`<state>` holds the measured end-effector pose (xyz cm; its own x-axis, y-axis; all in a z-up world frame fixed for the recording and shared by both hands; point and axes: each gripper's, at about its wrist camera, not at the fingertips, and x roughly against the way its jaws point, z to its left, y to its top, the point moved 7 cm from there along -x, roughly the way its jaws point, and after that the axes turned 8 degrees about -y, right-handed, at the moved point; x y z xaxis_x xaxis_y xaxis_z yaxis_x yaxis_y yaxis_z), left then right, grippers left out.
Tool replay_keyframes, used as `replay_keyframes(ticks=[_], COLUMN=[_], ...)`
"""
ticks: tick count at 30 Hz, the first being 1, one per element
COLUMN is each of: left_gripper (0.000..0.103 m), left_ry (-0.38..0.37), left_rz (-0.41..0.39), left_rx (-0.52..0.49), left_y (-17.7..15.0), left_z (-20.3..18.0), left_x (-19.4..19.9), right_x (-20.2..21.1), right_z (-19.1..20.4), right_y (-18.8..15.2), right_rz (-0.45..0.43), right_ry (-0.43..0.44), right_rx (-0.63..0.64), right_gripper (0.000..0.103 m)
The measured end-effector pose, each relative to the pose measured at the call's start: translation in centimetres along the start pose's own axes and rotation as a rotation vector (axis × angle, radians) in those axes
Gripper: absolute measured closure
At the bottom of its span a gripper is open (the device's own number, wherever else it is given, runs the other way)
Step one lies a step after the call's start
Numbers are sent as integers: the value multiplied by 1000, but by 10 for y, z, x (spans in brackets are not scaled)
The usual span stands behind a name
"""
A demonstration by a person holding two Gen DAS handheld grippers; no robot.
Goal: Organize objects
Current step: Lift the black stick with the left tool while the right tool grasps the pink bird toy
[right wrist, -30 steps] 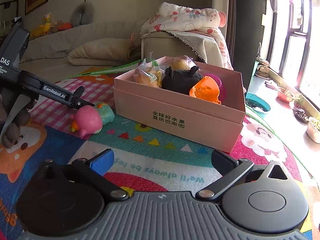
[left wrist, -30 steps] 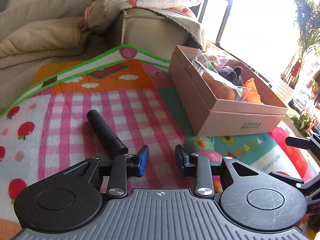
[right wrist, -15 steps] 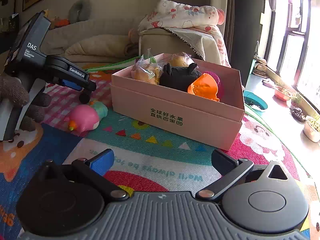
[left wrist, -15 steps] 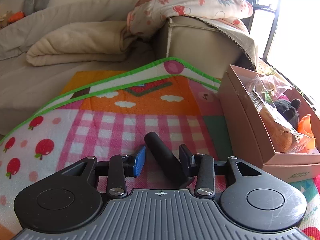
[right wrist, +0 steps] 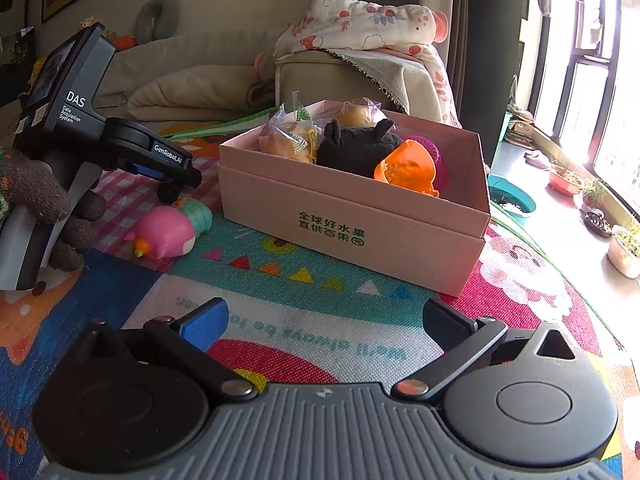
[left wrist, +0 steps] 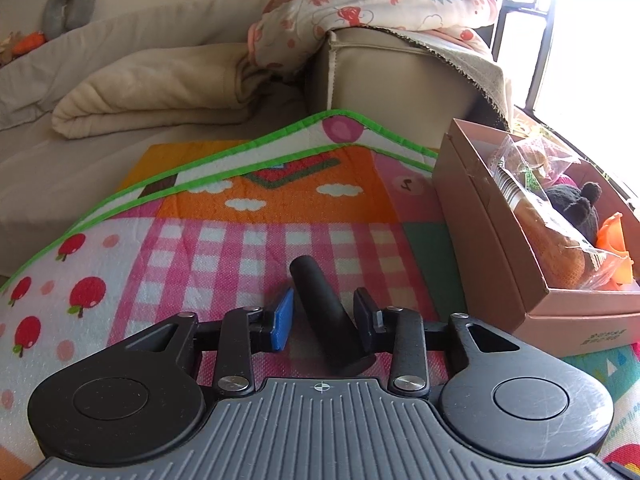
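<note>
Under everything we see a bright play mat (left wrist: 248, 200) with pink checks and apples, spread in front of a beige sofa (left wrist: 132, 80) where a folded blanket and a flowered quilt lie. On the mat stands a pink cardboard box (right wrist: 352, 220), already filled with wrapped buns (right wrist: 288, 140), a black plush toy (right wrist: 356, 146) and an orange toy (right wrist: 408, 168). Our left gripper (left wrist: 322, 316), gripped by a gloved hand (right wrist: 40, 200), has just been closing its jaws around a black cylinder (left wrist: 320, 304) that lies on the checked part of the mat; the right pad touches it, while the blue pad looks just shy of it. Our right gripper (right wrist: 320, 320) hovers over the mat with fingers spread wide and nothing between them. Between the two, a pink toy (right wrist: 164, 234) and a teal toy (right wrist: 196, 212) lie touching, just beside the box.
</note>
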<state>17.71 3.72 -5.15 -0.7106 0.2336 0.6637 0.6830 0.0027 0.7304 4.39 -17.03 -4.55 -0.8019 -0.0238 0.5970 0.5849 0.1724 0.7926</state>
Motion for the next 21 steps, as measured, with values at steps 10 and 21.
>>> replay_keyframes(ticks=[10,21], left_gripper=[79,79], left_ry=[-200,-192], left_rz=[11,4], left_rx=[31,-47], left_y=[-74,-96], left_z=[9,5], left_x=[84,106], right_x=[0,-53], right_z=[33,113], right_y=[14,64], right_rz=[7,144], right_ry=[92,229], right_rx=[82,71], right_gripper=[0,23])
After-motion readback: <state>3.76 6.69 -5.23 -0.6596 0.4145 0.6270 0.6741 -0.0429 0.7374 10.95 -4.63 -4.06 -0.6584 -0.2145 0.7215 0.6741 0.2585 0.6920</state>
